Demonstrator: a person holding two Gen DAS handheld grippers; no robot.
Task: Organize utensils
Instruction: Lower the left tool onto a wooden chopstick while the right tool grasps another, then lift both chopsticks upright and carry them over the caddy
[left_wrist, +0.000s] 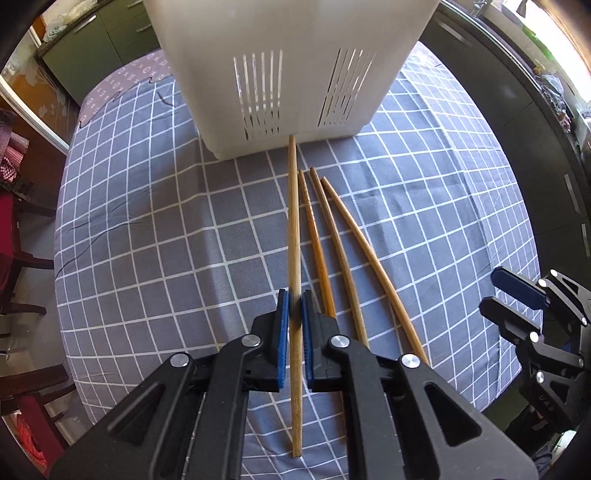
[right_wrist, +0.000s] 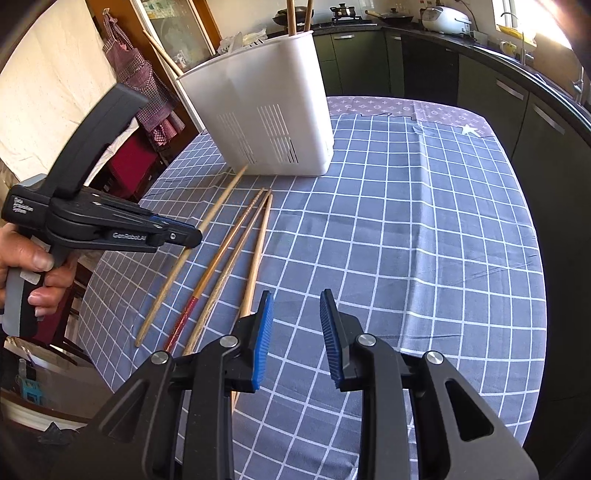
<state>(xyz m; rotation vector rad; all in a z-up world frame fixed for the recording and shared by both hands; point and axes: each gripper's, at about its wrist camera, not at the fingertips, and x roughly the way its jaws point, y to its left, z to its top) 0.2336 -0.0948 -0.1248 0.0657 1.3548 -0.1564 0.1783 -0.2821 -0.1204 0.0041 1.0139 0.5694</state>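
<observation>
My left gripper (left_wrist: 294, 302) is shut on a pale wooden chopstick (left_wrist: 294, 229) and holds it with its far tip close to the base of the white slotted utensil holder (left_wrist: 295, 74). Three more chopsticks (left_wrist: 332, 251) lie on the checked tablecloth just right of it. In the right wrist view the left gripper (right_wrist: 192, 236) holds that chopstick (right_wrist: 218, 210), and the three others (right_wrist: 236, 243) lie beside it. My right gripper (right_wrist: 295, 299) is open and empty above the cloth, right of the chopsticks. The holder (right_wrist: 269, 122) has chopsticks standing in it.
The table is covered by a grey-blue checked cloth (right_wrist: 424, 221). Dark kitchen cabinets (right_wrist: 517, 129) run along the far and right sides. Chairs and a hanging checked apron (right_wrist: 147, 92) are on the left. The right gripper shows at the right edge of the left wrist view (left_wrist: 517, 295).
</observation>
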